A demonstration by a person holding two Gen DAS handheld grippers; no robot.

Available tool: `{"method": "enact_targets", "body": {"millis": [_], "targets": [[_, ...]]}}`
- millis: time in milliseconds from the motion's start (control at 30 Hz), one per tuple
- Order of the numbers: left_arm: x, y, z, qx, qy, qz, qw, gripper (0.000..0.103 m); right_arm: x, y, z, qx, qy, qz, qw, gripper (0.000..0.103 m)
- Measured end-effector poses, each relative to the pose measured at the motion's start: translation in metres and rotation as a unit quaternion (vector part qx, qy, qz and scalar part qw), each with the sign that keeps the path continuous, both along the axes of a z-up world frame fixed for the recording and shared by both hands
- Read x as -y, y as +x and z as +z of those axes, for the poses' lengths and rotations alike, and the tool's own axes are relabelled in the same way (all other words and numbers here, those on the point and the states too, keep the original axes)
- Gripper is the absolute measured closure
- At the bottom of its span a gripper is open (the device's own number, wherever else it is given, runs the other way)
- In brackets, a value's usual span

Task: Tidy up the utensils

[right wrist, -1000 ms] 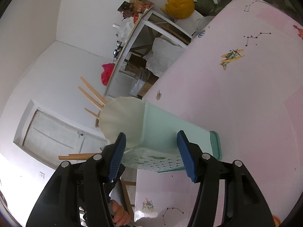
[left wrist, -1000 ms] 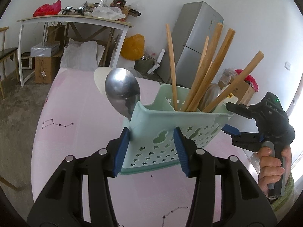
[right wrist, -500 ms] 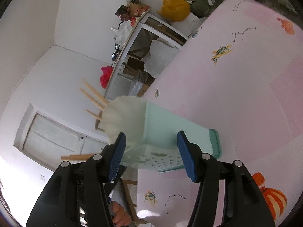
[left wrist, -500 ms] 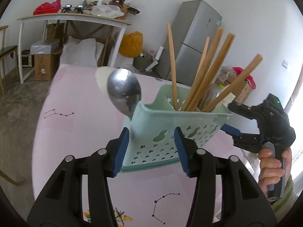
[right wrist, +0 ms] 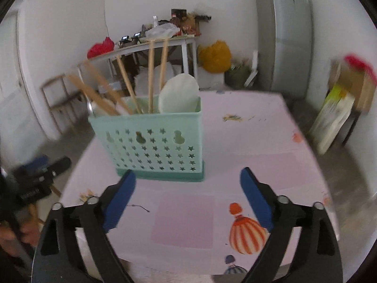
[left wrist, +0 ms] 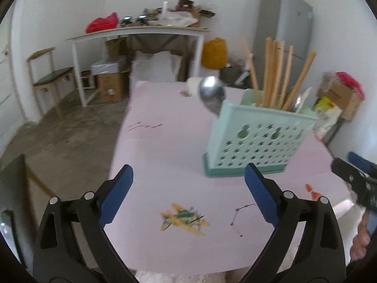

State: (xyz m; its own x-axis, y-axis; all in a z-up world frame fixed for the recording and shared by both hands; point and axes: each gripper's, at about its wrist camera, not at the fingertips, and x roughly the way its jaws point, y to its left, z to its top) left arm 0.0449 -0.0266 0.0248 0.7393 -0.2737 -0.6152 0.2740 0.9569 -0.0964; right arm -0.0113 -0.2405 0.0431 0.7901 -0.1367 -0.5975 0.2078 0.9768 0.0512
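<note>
I am looking across the pink table (left wrist: pixel 150 155), which is carrying printed pictures only — a constellation sketch, a small aeroplane, a striped balloon (right wrist: pixel 247 235) — and no lettering that I can read. Its near edge is running out of frame under my tools in both views.

The mint utensil caddy (left wrist: pixel 256 141) is standing upright on the table, apart from both of my grippers. I am finding no brand or label on its star-punched wall. The far side of it is hidden from each camera, and I cannot tell which compartment each utensil is sitting in.

Wooden handles (left wrist: pixel 275 73) are sticking up out of the caddy, their lower ends concealed inside. A steel spoon bowl (left wrist: pixel 212 94) is leaning out at one end, and a white round utensil head (right wrist: pixel 179 94) is showing at that end in the right view; motion blur is softening both.

My left gripper (left wrist: pixel 188 184) is standing wide with nothing between its blue pads — its jaws have just been opening. My right gripper (right wrist: pixel 188 186) is likewise spread wide and empty, having just been opening as well. Each is appearing in the other's view only as a blurred dark shape at the frame edge, with part of a hand below it.
</note>
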Motion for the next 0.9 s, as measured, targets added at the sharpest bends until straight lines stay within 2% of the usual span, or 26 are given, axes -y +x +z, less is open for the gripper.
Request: {"method": "enact_targets", "body": {"millis": [67, 200, 367, 500, 900], "targets": [[-0.001, -0.004, -0.002, -0.002, 0.014, 0.018, 0.9997, 0.009, -0.011, -0.004, 0.000, 0.004, -0.030, -0.005, 1.000, 0.007], [0.001, -0.009, -0.002, -0.004, 0.037, 0.048, 0.9982, 0.009, -0.023, -0.007, -0.001, -0.003, -0.059, -0.014, 0.998, 0.007], [-0.001, -0.020, 0.001, -0.006, 0.052, 0.072, 0.9960, 0.009, -0.024, -0.011, -0.002, -0.006, -0.064, -0.031, 0.997, 0.007], [0.005, -0.029, 0.005, 0.018, 0.073, 0.084, 0.9937, 0.009, -0.023, -0.012, -0.005, -0.014, -0.058, -0.048, 0.997, 0.007], [0.018, -0.042, 0.011, 0.032, 0.087, 0.077, 0.9927, 0.009, -0.018, -0.011, -0.005, -0.020, -0.057, -0.075, 0.995, 0.007]]}}
